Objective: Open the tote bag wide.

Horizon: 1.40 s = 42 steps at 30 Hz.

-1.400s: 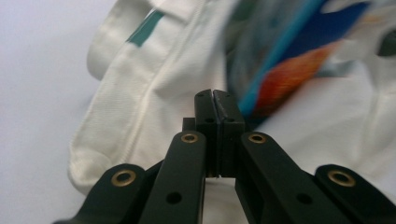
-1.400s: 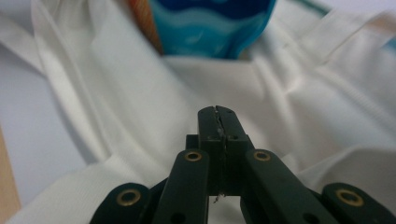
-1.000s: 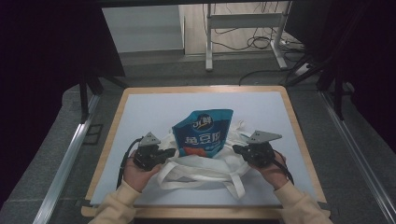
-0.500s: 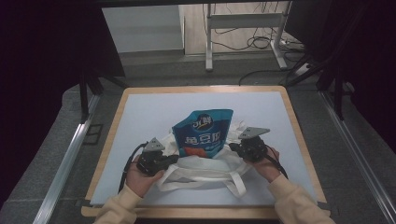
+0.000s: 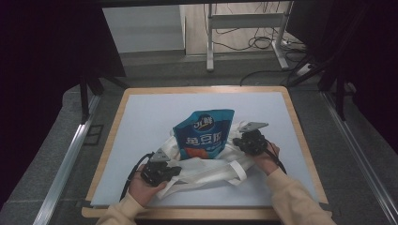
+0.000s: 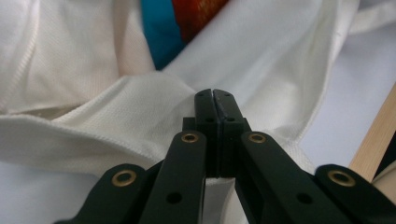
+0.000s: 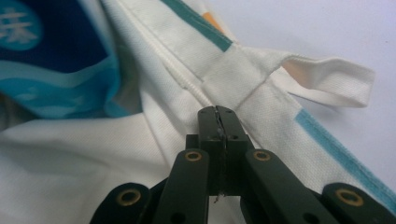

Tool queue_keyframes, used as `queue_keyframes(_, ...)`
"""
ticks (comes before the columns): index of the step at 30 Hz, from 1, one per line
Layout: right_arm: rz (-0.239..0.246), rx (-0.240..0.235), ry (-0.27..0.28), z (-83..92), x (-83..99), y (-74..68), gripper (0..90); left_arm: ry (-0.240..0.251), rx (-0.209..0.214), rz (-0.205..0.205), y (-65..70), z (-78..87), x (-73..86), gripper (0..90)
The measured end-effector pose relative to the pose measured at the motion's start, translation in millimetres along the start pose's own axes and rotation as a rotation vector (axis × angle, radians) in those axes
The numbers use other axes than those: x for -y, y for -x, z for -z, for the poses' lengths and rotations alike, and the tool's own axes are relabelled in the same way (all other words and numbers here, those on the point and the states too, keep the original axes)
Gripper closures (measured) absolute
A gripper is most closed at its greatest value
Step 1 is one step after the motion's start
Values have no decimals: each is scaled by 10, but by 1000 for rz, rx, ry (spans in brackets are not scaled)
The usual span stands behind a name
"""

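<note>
A blue snack pouch (image 5: 204, 133) stands partly inside a white cloth tote bag (image 5: 206, 171) on the pale blue mat. My left gripper (image 5: 176, 169) is at the bag's near left edge. Its jaws (image 6: 213, 93) are pressed together, with the bag's cloth (image 6: 116, 107) bunched at their tips and the pouch (image 6: 161, 32) just beyond. My right gripper (image 5: 238, 140) is at the bag's right side beside the pouch. Its jaws (image 7: 217, 111) are closed on the bag's stitched rim (image 7: 196, 93), close to a handle loop (image 7: 336, 79). The pouch (image 7: 51, 51) lies to the left.
The mat (image 5: 141, 117) lies on a wooden-edged table (image 5: 300, 136). The bag's handles (image 5: 234, 171) trail toward the front edge. Beyond the table are a metal frame (image 5: 244, 21) and floor cables (image 5: 267, 44).
Both hands have sunk a little. The left gripper has drawn toward the front edge, and the right has shifted slightly left toward the pouch. The bag's cloth has moved with them.
</note>
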State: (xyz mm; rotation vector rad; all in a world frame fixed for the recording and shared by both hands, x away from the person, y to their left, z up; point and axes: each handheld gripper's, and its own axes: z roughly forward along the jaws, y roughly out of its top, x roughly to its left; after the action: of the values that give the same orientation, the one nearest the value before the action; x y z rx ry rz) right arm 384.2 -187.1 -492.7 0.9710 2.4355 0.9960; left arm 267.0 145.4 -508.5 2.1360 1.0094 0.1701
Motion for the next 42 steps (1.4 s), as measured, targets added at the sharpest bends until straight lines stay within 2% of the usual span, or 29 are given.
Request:
queue_keyframes(4,-22,7,-8,-69,-14,32,892,-8,7,-1,19,-20,44,900)
queue_keyframes(12,-27,5,-10,-103,-6,54,892,-10,8,-4,34,-20,67,900)
queue_keyframes(16,-34,-1,4,-90,4,60,892,9,8,-4,29,-8,59,900)
queue_keyframes(18,-37,-12,27,-51,16,61,892,36,14,3,26,25,35,900)
queue_keyframes(23,-47,-41,112,180,47,32,892,122,14,4,1,213,-46,900)
queue_keyframes(25,-53,-48,156,344,78,22,891,154,14,6,-16,290,-57,900)
queue_keyframes(28,-47,-55,200,540,133,32,891,201,5,12,-52,425,-59,895)
queue_keyframes(31,-42,-57,235,749,221,59,880,246,-23,22,-120,533,-35,874)
queue_keyframes(35,-51,-52,262,941,386,135,793,288,-59,59,-263,636,26,817)
queue_keyframes(38,-66,-46,279,1029,508,198,627,300,-100,86,-351,671,73,661)
queue_keyframes(39,-73,-38,283,1054,552,217,576,301,-101,92,-373,675,86,624)
queue_keyframes(42,-93,-25,293,1093,645,248,483,296,-133,109,-444,674,130,498)
